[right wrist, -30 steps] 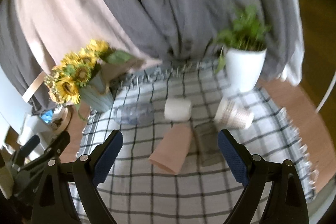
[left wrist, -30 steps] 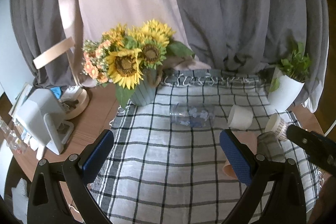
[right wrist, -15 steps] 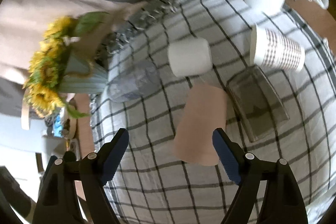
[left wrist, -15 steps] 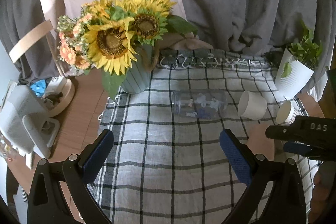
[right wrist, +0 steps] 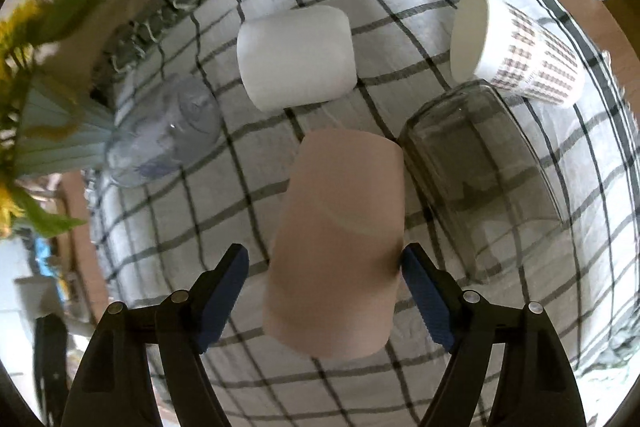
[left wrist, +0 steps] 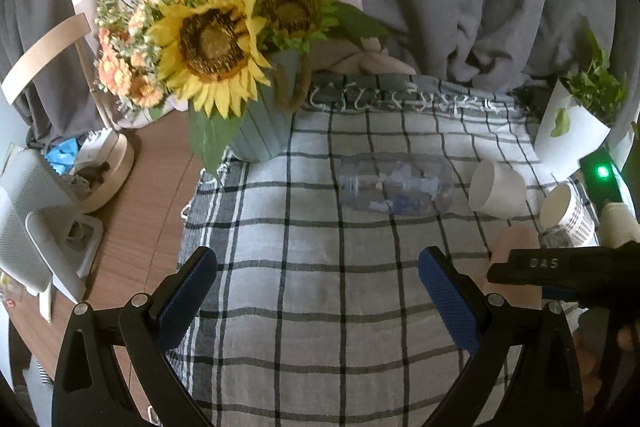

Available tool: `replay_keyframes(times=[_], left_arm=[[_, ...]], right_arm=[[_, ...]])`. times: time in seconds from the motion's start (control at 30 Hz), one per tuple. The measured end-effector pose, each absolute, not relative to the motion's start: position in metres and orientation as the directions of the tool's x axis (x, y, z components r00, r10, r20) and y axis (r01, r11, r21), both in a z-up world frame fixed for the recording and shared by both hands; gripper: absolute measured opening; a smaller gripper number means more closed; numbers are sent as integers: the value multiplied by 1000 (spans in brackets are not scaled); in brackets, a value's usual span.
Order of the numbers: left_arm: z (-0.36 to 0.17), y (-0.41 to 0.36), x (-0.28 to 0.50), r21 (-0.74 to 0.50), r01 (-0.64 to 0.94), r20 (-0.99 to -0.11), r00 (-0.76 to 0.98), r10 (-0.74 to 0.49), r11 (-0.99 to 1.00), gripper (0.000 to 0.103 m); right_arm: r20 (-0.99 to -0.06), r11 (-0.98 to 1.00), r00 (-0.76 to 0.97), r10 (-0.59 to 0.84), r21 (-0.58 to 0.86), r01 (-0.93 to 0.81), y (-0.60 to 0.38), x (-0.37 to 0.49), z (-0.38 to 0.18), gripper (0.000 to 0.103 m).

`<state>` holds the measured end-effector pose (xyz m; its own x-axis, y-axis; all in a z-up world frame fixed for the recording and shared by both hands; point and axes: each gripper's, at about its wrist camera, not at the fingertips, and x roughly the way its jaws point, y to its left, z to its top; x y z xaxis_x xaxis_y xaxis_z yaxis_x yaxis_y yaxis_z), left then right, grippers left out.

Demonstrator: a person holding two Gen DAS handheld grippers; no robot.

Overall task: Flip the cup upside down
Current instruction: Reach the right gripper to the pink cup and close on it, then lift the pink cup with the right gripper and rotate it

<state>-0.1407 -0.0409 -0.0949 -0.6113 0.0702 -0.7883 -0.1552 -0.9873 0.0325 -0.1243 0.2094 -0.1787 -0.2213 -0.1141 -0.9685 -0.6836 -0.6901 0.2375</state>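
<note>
My right gripper (right wrist: 324, 281) straddles the matte pink cup (right wrist: 340, 247) lying on its side on the checked cloth (right wrist: 400, 387), fingers apart, the right pad seemingly touching, not yet clamped. Nothing is flipped. Beyond lie a white cup (right wrist: 296, 57) and a clear tumbler (right wrist: 480, 163). My left gripper (left wrist: 318, 301) hangs open, idle.

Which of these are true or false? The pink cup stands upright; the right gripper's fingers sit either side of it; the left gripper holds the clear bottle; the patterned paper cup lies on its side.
1. The smooth pink cup stands upright. False: it lies on its side on the checked cloth.
2. The right gripper straddles it, open. True.
3. The left gripper holds the clear plastic bottle. False: it is open and apart from it.
4. The patterned paper cup lies on its side. True.
</note>
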Motion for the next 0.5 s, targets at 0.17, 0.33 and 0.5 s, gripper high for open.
replay_keyframes(times=[0.17,0.33,0.5], left_arm=[[-105,-41,-141,41,-154,-805,-591,59,-987,103],[-113,-42,-137,63,-158,-816,-577,40,-985,103],[-120,-51,-128,53,-142,-835,-549,34,-989,103]], right_arm=[[-981,-718,-161,-110,190,-670,203,-131,-197,77],[-977,-743,-198,-75,187,-642,199,-125,-195,75],[-959,-800,-283,-29,192,-568,184,-109,-173,73]])
